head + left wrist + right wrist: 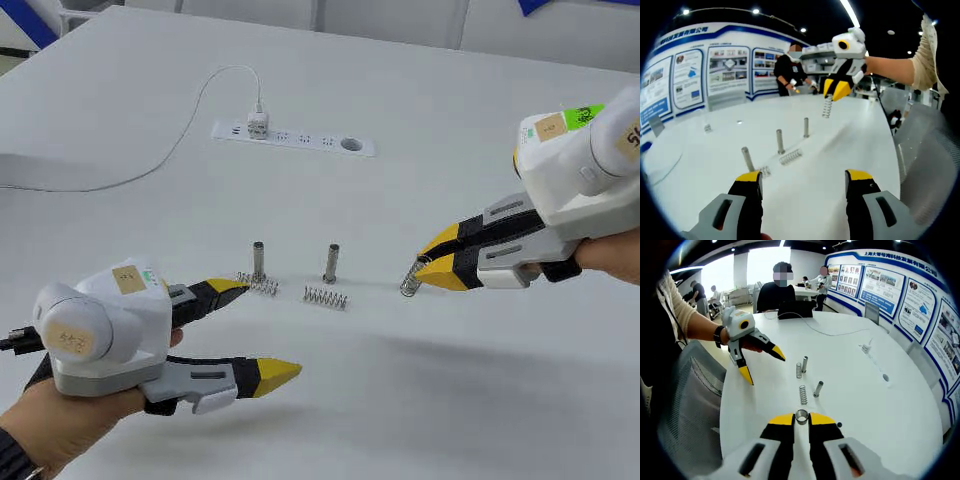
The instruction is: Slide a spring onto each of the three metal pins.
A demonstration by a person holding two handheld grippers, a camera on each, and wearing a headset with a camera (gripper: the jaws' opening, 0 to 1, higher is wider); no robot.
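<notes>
Now we count three upright pins on the surface (450, 400): a near pin (747, 158), the middle pin (780, 141) and a far pin (806, 127). Of three springs, one spring (790, 156) lies just beside the middle pin. A second spring (764, 171) lies further from it, by the near pin. The third spring (410, 278) is gripped in the closed right tongs (421, 270), beyond the middle pin. The left tongs (272, 328) stand open.

Tabletop (450, 180) matt white, smooth. Pins (331, 263) ahead of left tool (272, 328) dull grey metal; spring (408, 283) in right tool (421, 270) shiny wire.
</notes>
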